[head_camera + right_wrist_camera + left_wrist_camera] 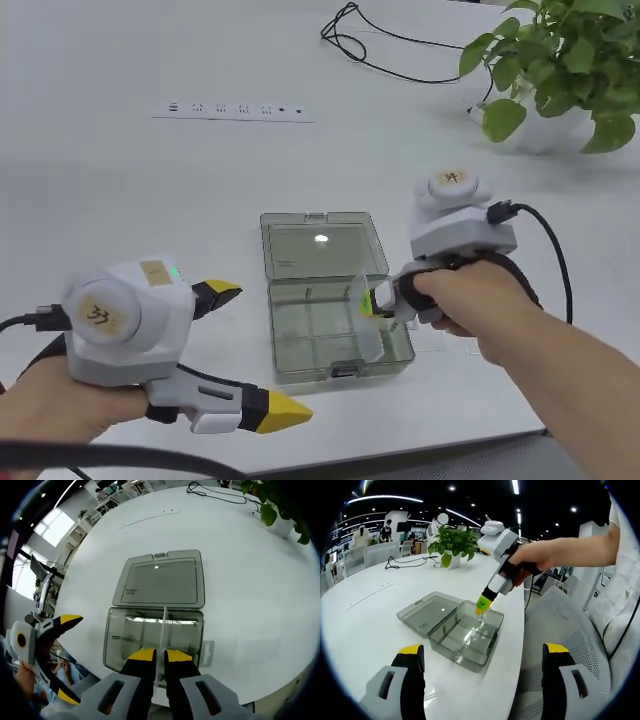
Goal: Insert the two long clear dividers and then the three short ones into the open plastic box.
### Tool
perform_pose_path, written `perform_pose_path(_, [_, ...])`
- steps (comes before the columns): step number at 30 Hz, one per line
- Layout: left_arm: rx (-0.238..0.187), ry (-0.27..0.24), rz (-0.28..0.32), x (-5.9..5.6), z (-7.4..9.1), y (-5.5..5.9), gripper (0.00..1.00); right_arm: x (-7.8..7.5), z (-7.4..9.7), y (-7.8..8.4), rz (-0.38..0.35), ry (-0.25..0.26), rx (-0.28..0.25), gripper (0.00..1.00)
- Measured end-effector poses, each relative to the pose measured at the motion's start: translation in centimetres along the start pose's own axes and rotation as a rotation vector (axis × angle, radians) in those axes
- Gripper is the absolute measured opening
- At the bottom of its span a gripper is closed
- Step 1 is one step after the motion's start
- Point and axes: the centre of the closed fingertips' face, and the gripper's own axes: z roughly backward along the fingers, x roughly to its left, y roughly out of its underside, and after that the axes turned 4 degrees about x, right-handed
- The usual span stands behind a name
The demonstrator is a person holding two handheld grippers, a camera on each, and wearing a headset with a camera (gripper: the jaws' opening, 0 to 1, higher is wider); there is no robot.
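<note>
The open clear plastic box [300, 330] lies near the table's front edge, its lid [322, 245] folded flat behind it. My right gripper [372, 300] is over the box's right half, shut on a clear divider [368, 330] that reaches down into the box. In the right gripper view the divider [163, 630] runs from the shut gripper [160, 656] across the box [130, 635] toward the hinge side. My left gripper [255, 350] is open at the box's front left, holding nothing. In the left gripper view, this left gripper [482, 652] faces the box [465, 635] and the right gripper [481, 604].
Another clear piece [207, 652] lies on the table just right of the box. A white power strip [235, 108], a black cable [400, 50] and a potted plant [560, 60] sit at the back. The table edge [400, 440] runs close below the box.
</note>
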Motion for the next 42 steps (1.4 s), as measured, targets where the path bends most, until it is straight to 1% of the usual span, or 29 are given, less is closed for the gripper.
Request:
perform_pose_path(5, [0.003,-0.003,0.003,0.1,0.1,0.1,1.0,0.2,-0.7,0.2,0.029,-0.001,0.008,0.09])
perform_pose_path(13, [0.009,-0.012,0.005,0.2,0.3,0.1,1.0,-0.1,-1.8,0.5,0.058,-0.009,0.012,0.09])
perform_pose_path(17, [0.013,-0.019,0.008,0.3,0.4,0.2,1.0,-0.2,-1.9,0.5,0.056,-0.016,0.006,0.1])
perform_pose_path(23, [0.019,-0.034,0.018,0.3,0.6,0.2,1.0,-0.1,-1.8,0.5,0.082,-0.044,-0.013,0.1])
perform_pose_path(28, [0.025,-0.044,0.019,0.3,0.8,0.2,1.0,0.0,-1.3,0.6,0.087,-0.082,-0.039,0.12])
perform_pose_path(32, [0.032,-0.057,0.024,0.3,1.0,0.3,1.0,0.2,-0.5,0.3,0.108,-0.099,-0.067,0.14])
perform_pose_path(35, [0.038,-0.068,0.03,0.4,1.2,0.4,1.0,0.3,0.3,-0.2,0.139,-0.115,-0.102,0.17])
perform_pose_path(38, [0.042,-0.08,0.035,0.5,1.4,0.5,1.0,0.4,1.0,-0.4,0.198,-0.121,-0.118,0.19])
perform_pose_path(40, [0.044,-0.089,0.038,0.6,1.5,0.6,1.0,0.5,1.5,-0.4,0.211,-0.132,-0.126,0.2])
perform_pose_path(42, [0.043,-0.096,0.042,0.7,1.7,0.5,1.0,0.5,1.9,-0.6,0.236,-0.143,-0.143,0.22])
